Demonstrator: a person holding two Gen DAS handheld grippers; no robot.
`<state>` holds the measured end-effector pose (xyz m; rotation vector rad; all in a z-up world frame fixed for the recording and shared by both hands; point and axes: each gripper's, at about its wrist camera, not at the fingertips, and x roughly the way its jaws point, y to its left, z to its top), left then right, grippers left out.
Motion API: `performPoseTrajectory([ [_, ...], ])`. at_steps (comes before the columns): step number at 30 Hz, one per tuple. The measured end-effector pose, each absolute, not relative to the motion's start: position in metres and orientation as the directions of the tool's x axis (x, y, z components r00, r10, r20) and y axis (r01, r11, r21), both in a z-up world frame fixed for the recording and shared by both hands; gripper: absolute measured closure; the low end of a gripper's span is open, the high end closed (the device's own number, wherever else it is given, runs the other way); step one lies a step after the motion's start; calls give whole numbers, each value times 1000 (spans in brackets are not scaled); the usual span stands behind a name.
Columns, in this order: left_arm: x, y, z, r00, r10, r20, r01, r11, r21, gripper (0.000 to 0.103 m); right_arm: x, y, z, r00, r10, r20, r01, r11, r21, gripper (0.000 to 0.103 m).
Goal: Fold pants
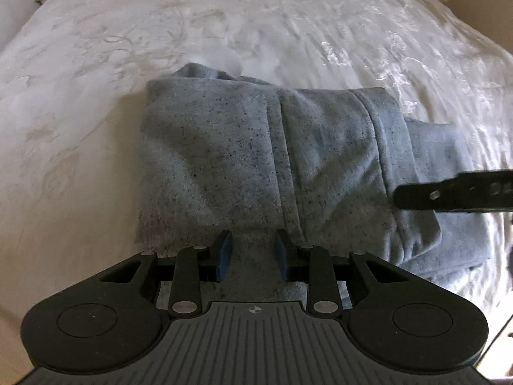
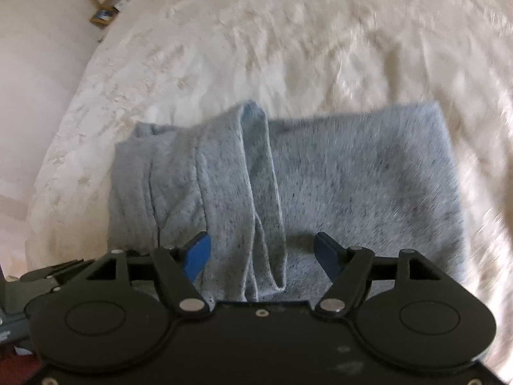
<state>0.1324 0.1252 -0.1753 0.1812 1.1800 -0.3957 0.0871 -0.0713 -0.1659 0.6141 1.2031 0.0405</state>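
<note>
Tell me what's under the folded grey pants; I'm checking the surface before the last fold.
The grey pants lie on a cream patterned bedspread, visible all around them. What lies directly beneath the bundle is covered.

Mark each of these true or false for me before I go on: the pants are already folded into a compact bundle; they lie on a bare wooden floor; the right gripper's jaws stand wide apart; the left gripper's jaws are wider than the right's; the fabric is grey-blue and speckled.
1. The pants are folded into a compact bundle. True.
2. They lie on a bare wooden floor. False: they lie on a cream bedspread.
3. The right gripper has its jaws wide apart. True.
4. The left gripper is open wider than the right. False: its gap is narrower.
5. The fabric is grey-blue and speckled. True.
</note>
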Motion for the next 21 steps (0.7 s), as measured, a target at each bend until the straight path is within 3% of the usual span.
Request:
performPoseTrajectory([
  [3,140,135,-167,317,-244,-917,365,923,-120,74,92,-64,-173,378,352,-856,285,835,470,26],
  [5,135,144,-158,347,-243,-906,353,929,-114,74,94,-59,-175,386,377,-842,272,826,494,49],
  [6,134,148,-154,365,-237,-900,343,933,-107,74,96,-56,-174,387,398,-831,258,819,513,69],
  [9,129,166,-145,408,-223,-885,304,948,-99,74,99,-43,-163,385,379,-842,205,854,478,90],
  [16,130,182,-112,496,-231,-837,252,961,-115,74,65,-55,-67,577,314,-754,83,896,436,95],
  [21,131,153,-114,476,-269,-837,309,943,-127,74,30,-100,-87,510,165,-844,216,925,312,95],
])
